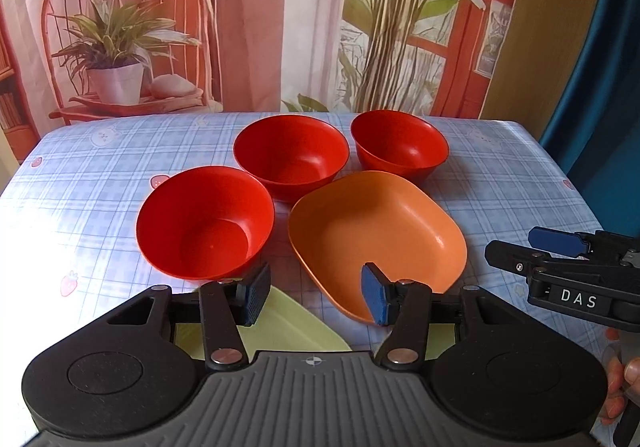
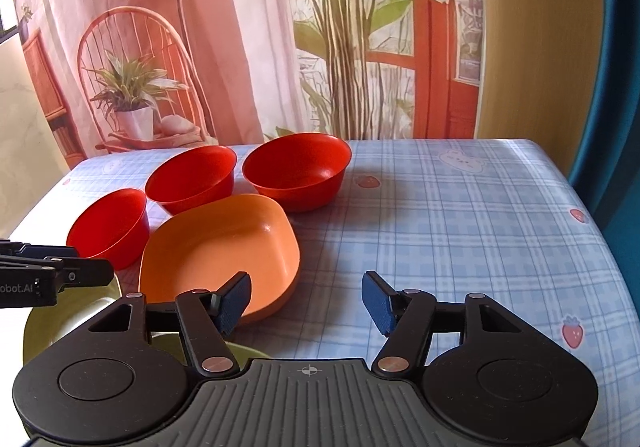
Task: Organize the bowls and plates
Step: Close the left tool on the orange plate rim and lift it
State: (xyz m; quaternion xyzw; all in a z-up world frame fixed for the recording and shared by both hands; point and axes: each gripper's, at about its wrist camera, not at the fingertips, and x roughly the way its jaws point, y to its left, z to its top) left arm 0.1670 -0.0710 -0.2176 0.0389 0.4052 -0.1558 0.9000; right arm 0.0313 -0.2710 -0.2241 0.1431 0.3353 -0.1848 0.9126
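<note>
Three red bowls stand on the checked tablecloth: one near left (image 1: 206,223) (image 2: 110,227), one at the back middle (image 1: 291,155) (image 2: 192,177) and one at the back right (image 1: 400,145) (image 2: 298,167). An orange squarish dish (image 1: 376,231) (image 2: 220,247) lies in front of them. A pale green plate (image 1: 288,323) (image 2: 36,323) lies nearest, partly hidden under the grippers. My left gripper (image 1: 315,297) (image 2: 108,273) is open above the green plate, its right pad by the orange dish's near rim. My right gripper (image 2: 306,303) (image 1: 520,251) is open beside the dish's right near corner, holding nothing.
The table (image 2: 460,227) is covered in blue checked cloth with strawberry prints, bare on its right half. A printed backdrop (image 1: 120,47) of a chair and plants hangs behind it. A blue curtain (image 2: 616,87) hangs at the right. A person's hand (image 1: 624,379) holds the right gripper.
</note>
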